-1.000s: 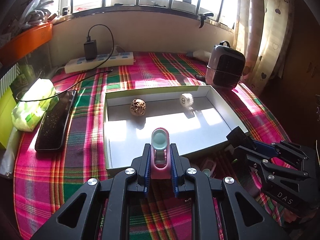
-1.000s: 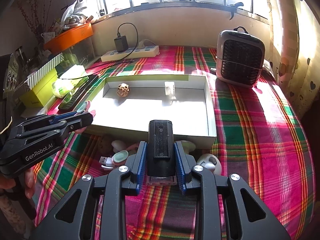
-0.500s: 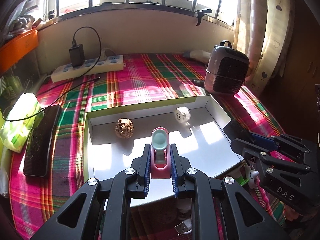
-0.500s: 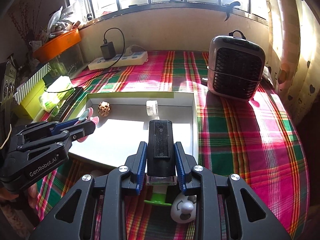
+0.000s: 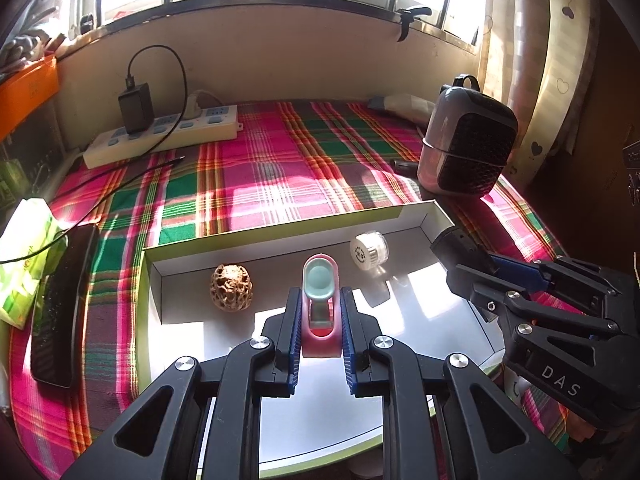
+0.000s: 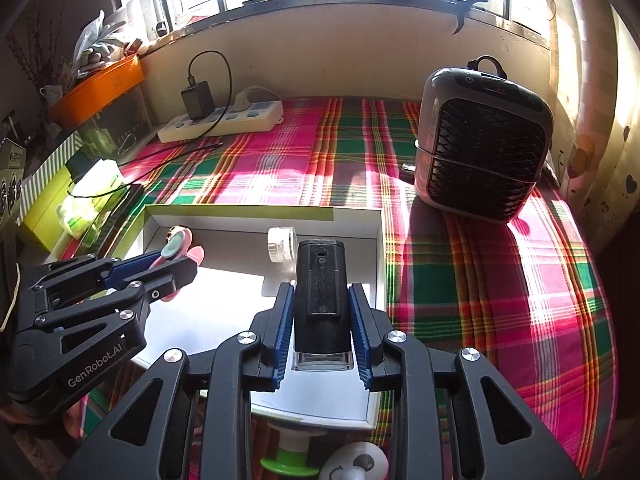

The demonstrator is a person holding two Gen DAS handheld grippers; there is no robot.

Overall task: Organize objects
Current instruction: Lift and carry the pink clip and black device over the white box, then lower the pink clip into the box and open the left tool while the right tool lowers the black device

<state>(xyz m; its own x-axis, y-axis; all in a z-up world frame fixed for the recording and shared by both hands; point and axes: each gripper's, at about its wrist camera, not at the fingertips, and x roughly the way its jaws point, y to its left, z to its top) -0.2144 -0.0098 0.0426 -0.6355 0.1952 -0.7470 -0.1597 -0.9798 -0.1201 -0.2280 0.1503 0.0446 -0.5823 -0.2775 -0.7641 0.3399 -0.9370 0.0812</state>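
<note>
Grippers both over the white tray (image 5: 436, 216): left gripper (image 5: 317, 322) clamped on pink gadget (image 5: 319, 292), right gripper (image 6: 322, 312) clamped on black block (image 6: 321, 292). Walnut (image 5: 231, 288) & white cap (image 5: 369, 251) sit by tray's far edge.

We see a plaid tablecloth (image 5: 280, 168) under everything. On it, left of the small heater (image 6: 480, 148), lies a white power strip (image 5: 160, 136) with a black charger (image 5: 135, 107) plugged in; farther left sit a green tissue pack (image 5: 28, 256) and an orange tray (image 6: 100, 88).
</note>
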